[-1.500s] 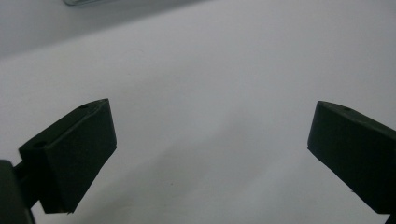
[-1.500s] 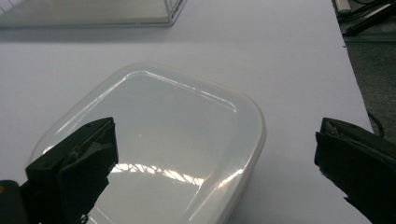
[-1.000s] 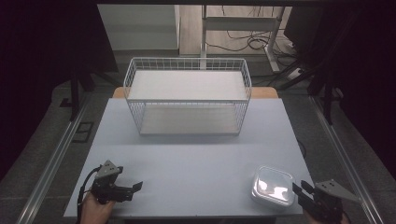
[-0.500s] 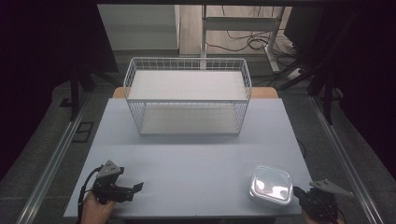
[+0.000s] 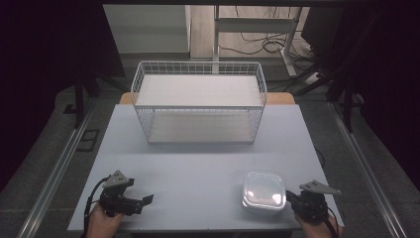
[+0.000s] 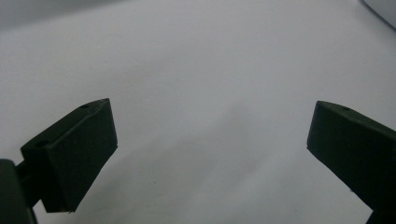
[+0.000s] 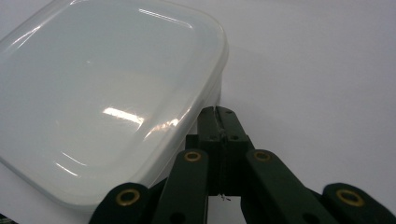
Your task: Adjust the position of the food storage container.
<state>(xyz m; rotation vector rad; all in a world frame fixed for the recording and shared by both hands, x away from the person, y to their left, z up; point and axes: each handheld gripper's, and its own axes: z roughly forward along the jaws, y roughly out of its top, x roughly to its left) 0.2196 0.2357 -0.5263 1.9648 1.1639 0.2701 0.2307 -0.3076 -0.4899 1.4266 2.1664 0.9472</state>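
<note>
Container [image 5: 264,190] position, please: where is the lidded plastic box now?

— It sits on the table [image 5: 198,168], close to the near edge and toward the right side. It is a translucent box with rounded corners, and its lid is on.

— And the right claw [image 5: 292,199]?

— It is just beside the box, at its near right corner. In the right gripper view its two jaws are pressed together, and nothing is between them. They have just been closing. The tips are next to the side wall of the container [image 7: 107,93], under the lid's rim. I cannot tell if they touch the wall.

— Does it grip the box?

— No, the jaws are together beside it, not around it.

— What about the left claw [image 5: 143,200]?

— It is near the left front corner of the table, well apart from the box. A hand [image 5: 101,223] holds it low over the surface. In the left gripper view the jaws stand wide apart, with only bare table [image 6: 201,84] between them.

— Is anything farther away?

— Yes, a white wire basket [image 5: 198,106] stands at the far side of the table, about in the middle. Behind the table there is a floor with some cables [image 5: 252,44].
</note>
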